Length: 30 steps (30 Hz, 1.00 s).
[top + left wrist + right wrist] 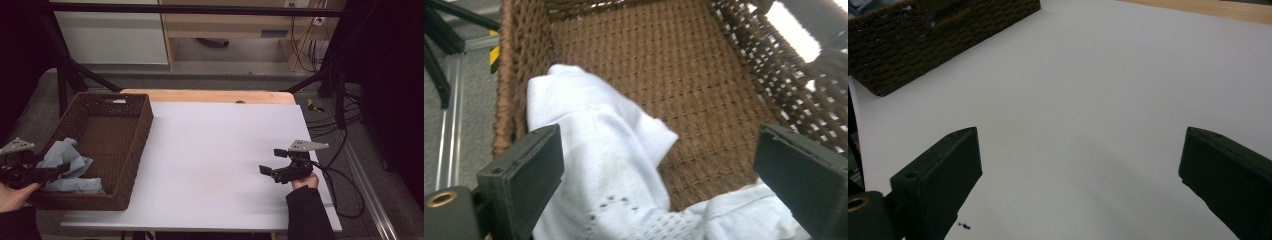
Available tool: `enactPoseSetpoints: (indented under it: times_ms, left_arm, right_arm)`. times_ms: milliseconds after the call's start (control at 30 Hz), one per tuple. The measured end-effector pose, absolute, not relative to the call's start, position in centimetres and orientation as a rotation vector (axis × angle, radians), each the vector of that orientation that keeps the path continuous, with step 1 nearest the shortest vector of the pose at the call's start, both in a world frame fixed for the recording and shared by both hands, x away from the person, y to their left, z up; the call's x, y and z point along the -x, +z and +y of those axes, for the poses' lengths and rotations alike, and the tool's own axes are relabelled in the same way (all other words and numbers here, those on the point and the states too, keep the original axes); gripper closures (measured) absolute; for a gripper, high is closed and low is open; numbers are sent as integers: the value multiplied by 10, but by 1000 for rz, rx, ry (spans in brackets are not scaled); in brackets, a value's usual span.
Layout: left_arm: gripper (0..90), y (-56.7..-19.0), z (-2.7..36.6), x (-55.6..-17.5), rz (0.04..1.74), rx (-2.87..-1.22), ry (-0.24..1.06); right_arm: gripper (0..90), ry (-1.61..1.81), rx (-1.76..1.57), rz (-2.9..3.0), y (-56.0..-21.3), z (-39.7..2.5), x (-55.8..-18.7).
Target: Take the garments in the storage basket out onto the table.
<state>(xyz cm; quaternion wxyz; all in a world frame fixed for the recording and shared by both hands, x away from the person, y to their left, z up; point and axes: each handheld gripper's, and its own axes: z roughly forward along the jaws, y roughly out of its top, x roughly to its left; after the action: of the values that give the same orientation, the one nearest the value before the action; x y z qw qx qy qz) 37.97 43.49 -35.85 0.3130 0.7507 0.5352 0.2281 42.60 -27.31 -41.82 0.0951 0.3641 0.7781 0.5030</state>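
The left gripper [62, 167], released, hovers over the pale cloth [67, 162] at the basket's [137, 132] near-left corner. The right gripper [272, 161] gapes empty above the worktop's [210, 150] right edge.

Rough woven wicker basket [134, 145]; soft knit cloth [604, 165]; matt white tabletop [220, 160].

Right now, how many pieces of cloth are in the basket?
1 that I can tell: a pale cloth bunched in the near left corner of the wicker basket, between the open left gripper's jaws. Its folds could hide another.
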Motion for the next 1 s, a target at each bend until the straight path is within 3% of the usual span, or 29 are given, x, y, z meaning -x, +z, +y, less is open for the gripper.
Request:
enactPoseSetpoints:
  times_ms: [667, 1000]
  left_arm:
    - [152, -367, 440, -384, 1472, -2029, 605]
    - [254, -371, 440, -386, 1507, -2050, 627]
  right_arm:
    - [42, 1486, -1080, 2311, -419, -273, -426]
    - [42, 1485, -1076, 2312, -419, -273, -426]
